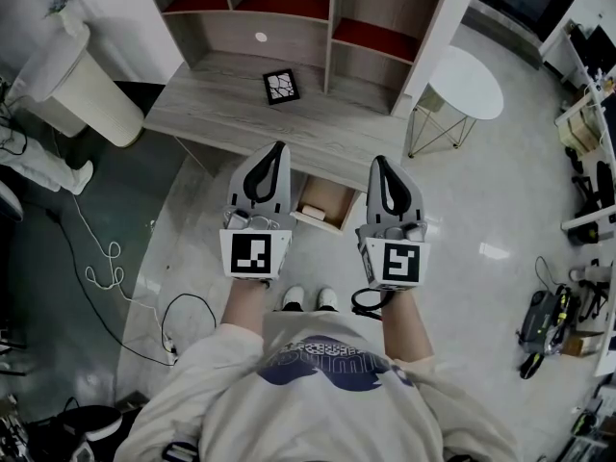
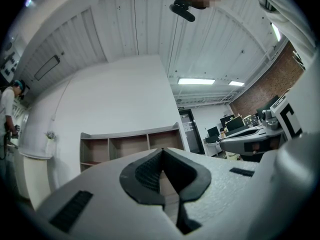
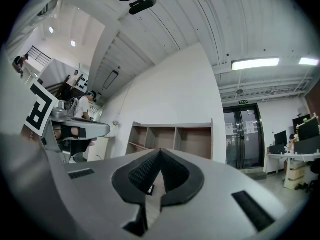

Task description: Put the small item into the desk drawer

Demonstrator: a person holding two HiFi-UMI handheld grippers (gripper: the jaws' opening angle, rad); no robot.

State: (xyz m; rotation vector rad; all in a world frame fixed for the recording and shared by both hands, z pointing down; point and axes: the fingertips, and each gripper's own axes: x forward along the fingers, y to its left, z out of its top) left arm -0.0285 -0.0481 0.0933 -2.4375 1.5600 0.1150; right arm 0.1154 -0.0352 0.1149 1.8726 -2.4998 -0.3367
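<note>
Your left gripper [image 2: 161,154] tilts a little upward, its fingers [image 2: 145,176] closed tip to tip. Past them stands an open wooden shelf unit [image 2: 131,146] against a white wall. Your right gripper [image 2: 247,143] shows at the right.

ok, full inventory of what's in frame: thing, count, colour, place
desk: 1, pale wood, top centre
shelf unit: 1, wood with red shelves, at the desk's back
small item: 1, black with white pattern, on the desk
drawer: 1, light wood, open, under the desk front
round table: 1, white, right of the desk
cables: several, black and white, floor at left
shoes: 2, white, below the drawer
left claw: 1, grey, shut, empty
right claw: 1, grey, shut, empty
</note>
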